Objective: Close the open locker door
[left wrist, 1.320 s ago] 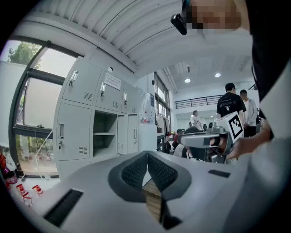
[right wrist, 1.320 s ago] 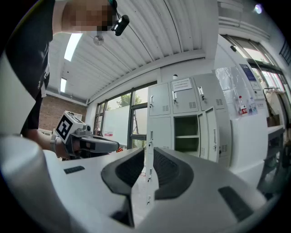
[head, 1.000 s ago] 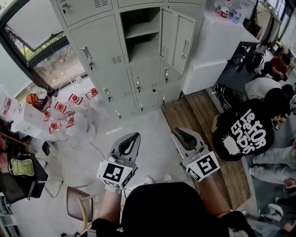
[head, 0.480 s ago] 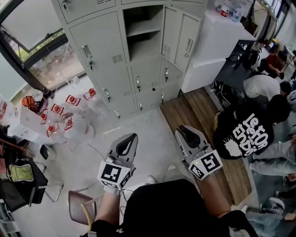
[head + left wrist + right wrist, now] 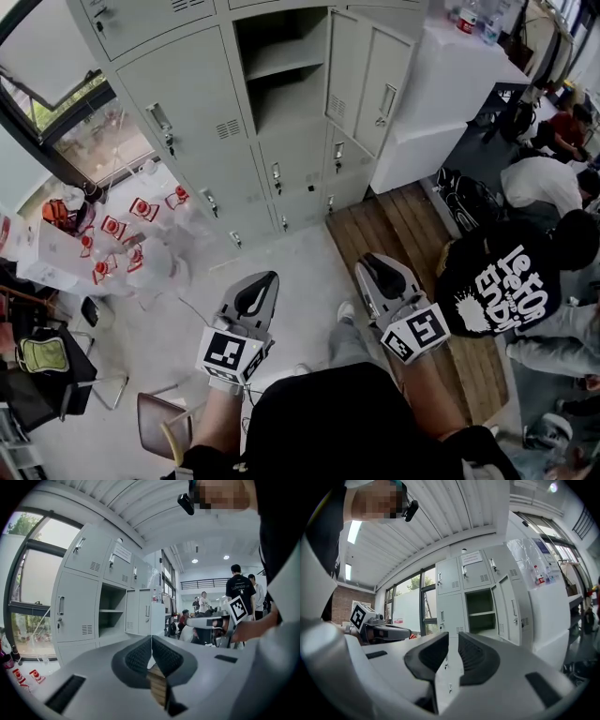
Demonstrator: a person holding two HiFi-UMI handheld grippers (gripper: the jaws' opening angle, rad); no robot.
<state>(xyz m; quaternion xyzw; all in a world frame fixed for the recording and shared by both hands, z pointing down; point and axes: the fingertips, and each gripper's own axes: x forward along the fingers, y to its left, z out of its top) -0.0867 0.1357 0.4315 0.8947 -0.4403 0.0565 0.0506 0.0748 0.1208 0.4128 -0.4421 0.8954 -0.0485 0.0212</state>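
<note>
Approach is the step in hand: you stand well short of the lockers [image 5: 192, 98]. The open locker door [image 5: 361, 75] hangs swung out just right of its bare compartment [image 5: 281, 70], untouched. Your left gripper [image 5: 255, 298] has its jaws pressed together on nothing, and your right gripper [image 5: 380, 279] holds them slightly apart, empty. Next, I judge, you step closer, set the right gripper against the door and push it shut.
</note>
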